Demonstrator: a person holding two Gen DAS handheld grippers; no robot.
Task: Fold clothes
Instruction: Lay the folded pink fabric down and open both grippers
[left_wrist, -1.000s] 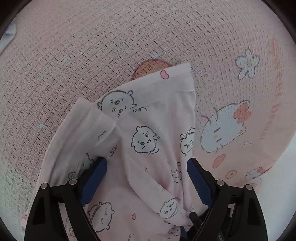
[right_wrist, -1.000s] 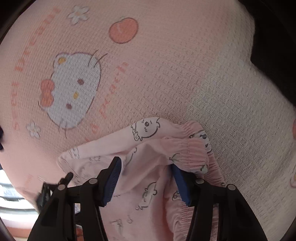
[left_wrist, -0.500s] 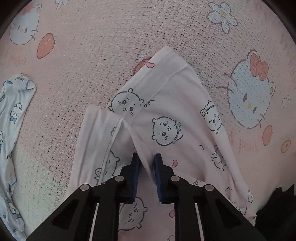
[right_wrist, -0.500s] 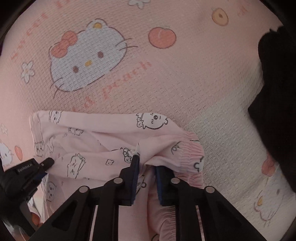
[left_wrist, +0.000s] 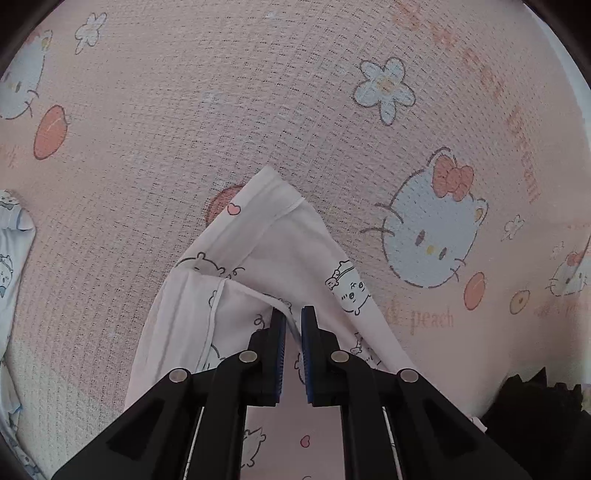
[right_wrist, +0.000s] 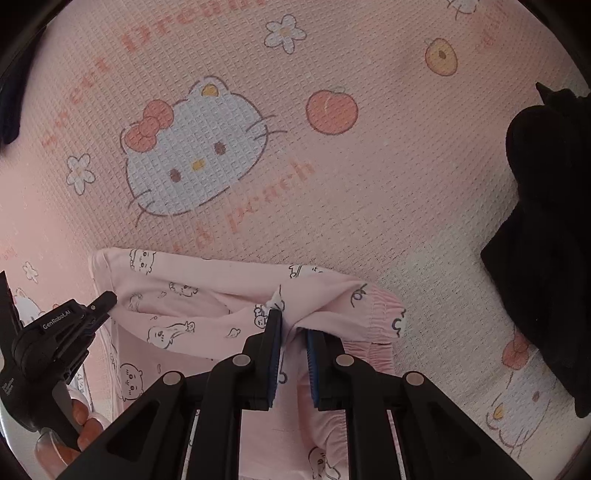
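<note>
Pants, pink, cartoon print, lie on the bedspread, long axis running gripper to gripper. Left gripper is clamped on the leg-cuff end. Right gripper is clamped by the elastic waistband.

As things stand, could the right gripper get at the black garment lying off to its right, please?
Probably not yet: the right gripper is shut on the pink pants, so it would have to let go first. The blanket between it and the black garment looks bare.
</note>
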